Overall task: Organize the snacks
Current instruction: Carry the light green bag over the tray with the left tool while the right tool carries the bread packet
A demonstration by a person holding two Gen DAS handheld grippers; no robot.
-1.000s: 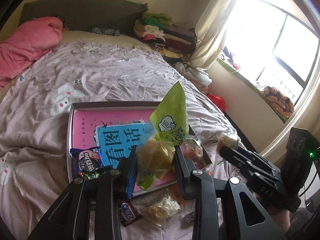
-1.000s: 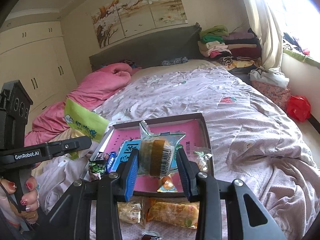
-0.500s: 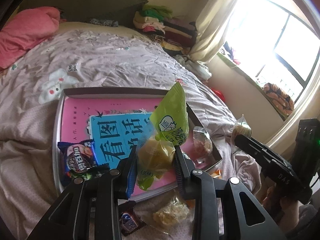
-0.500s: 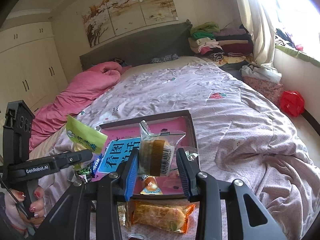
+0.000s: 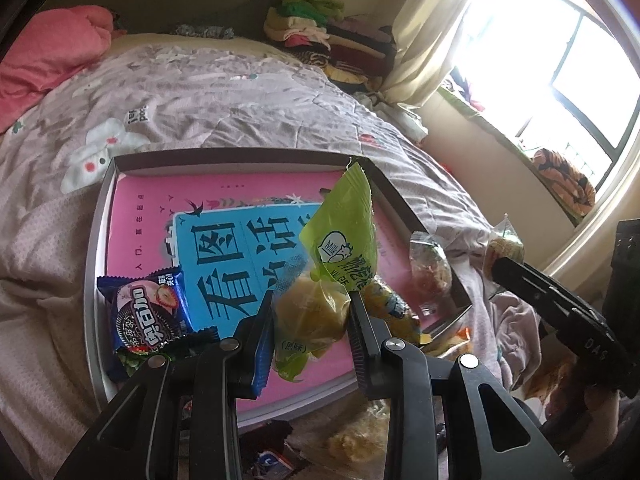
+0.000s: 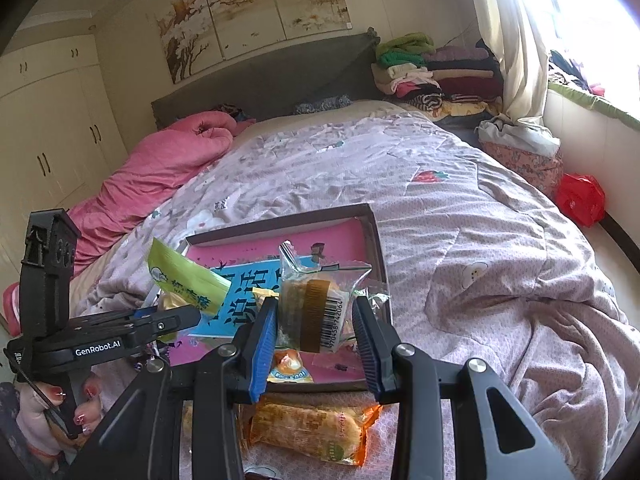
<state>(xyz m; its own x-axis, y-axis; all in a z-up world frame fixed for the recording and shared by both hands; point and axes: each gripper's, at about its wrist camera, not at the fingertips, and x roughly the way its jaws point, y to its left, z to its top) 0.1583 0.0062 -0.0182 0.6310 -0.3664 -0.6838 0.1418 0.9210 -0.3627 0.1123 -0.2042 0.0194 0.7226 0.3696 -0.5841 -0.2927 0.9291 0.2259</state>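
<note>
Snacks clamped in both grippers over tray [image 5: 93, 264] on bed [image 5: 224, 96].
Left wrist view: left gripper [image 5: 310, 322] had fingers clamped on green packet [image 5: 340, 240], held above the tray's pink book [image 5: 160, 208]; Oreo pack [image 5: 150, 314] lay at tray's near left. Right wrist view: right gripper [image 6: 316, 320] had fingers clamped on clear-wrapped cake [image 6: 316, 312] over tray's near edge; orange packet [image 6: 308, 428] lay on bed below.

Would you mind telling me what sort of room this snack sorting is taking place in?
Most likely a home bedroom: a large bed with a lilac patterned quilt and grey padded headboard, cream built-in wardrobe doors, and folded clothes stacked beside the curtained window.
</note>
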